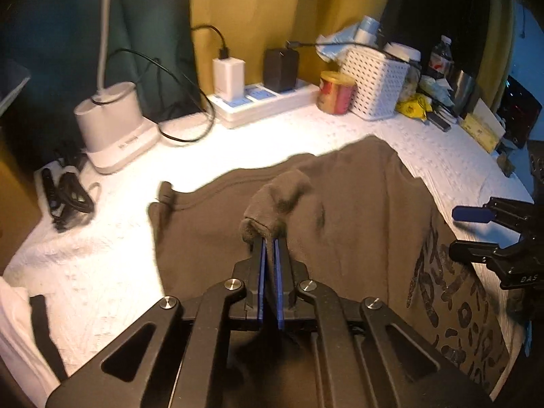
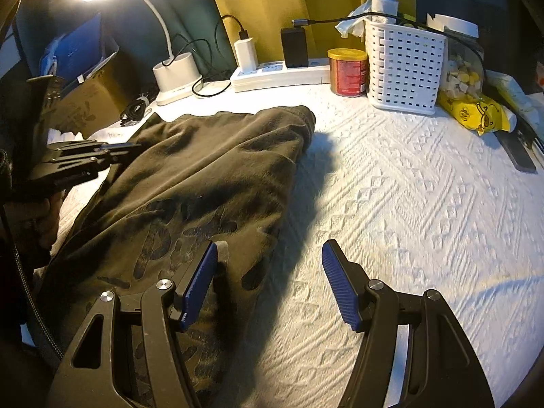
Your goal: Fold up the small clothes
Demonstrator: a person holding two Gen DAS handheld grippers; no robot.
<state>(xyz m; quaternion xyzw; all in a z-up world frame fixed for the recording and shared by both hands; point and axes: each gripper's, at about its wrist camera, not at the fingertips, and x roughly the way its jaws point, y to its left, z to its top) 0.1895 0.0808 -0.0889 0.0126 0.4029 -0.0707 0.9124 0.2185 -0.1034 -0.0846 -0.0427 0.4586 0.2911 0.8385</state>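
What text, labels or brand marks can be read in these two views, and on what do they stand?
"DAS": on the black body of the right tool, seen from the left wrist view.
Lamp base: a short grey word on its front, too blurred to read.
Red can: label print too small to read.
Yellow packet: a round mark, unreadable.
Brown garment: dark print, no letters I can make out.

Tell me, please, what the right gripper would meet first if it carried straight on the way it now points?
Probably the white textured bedspread just ahead: the right gripper tilts downward, jaws open and empty. The brown garment lies slightly left of that line; depth is unclear.
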